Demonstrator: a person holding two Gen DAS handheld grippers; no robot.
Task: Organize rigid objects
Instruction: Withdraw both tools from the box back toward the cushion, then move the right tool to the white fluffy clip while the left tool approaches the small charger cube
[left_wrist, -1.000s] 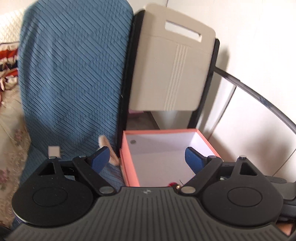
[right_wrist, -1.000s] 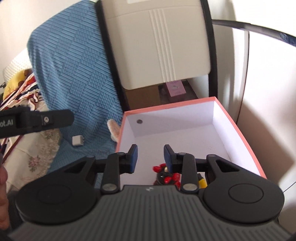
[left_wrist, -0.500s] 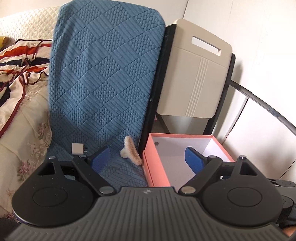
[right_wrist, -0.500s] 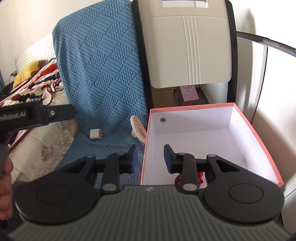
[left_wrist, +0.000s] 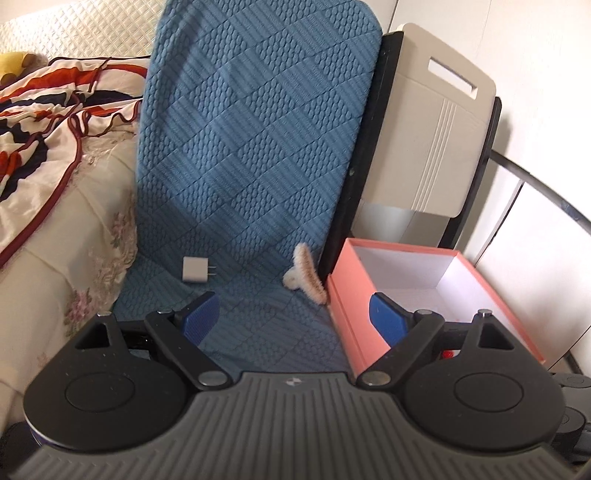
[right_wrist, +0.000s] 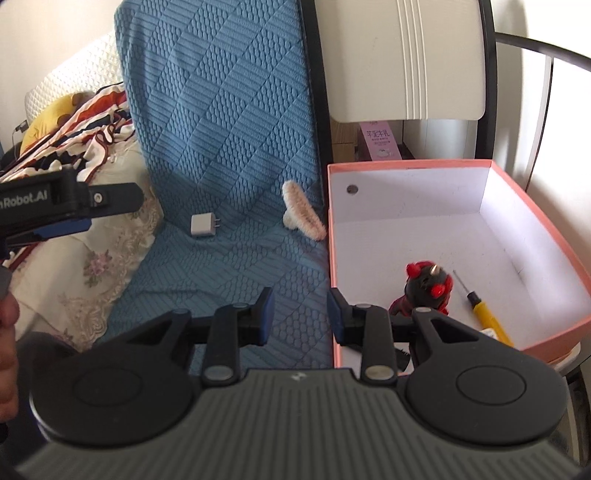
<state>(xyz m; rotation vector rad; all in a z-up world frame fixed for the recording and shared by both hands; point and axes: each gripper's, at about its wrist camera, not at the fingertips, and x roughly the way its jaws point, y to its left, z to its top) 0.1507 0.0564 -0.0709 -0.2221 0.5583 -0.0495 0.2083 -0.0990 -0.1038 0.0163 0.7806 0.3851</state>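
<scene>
A white charger plug (left_wrist: 194, 270) (right_wrist: 204, 225) and a fuzzy beige hair claw (left_wrist: 305, 275) (right_wrist: 303, 216) lie on the blue quilted seat cover (left_wrist: 255, 177) (right_wrist: 221, 147). To their right stands a pink box (left_wrist: 345, 306) (right_wrist: 554, 236) with white inside. It holds a black-and-red toy figure (right_wrist: 424, 288) and a yellow screwdriver (right_wrist: 482, 314). My left gripper (left_wrist: 293, 319) is open and empty, hanging over the seat just before the plug and claw. My right gripper (right_wrist: 300, 315) is partly open with nothing between its fingers, straddling the box's near left wall.
A cream folded panel (left_wrist: 432, 136) in a black frame leans behind the box. A patterned blanket (left_wrist: 48, 122) covers a bed at the left. A pink carton (right_wrist: 380, 142) stands behind the box. The left gripper (right_wrist: 55, 206) shows at the right wrist view's left edge.
Both grippers have swung left, away from over the box toward the blue seat. The plug and hair claw have come into fuller view. Neither gripper's opening has changed.
</scene>
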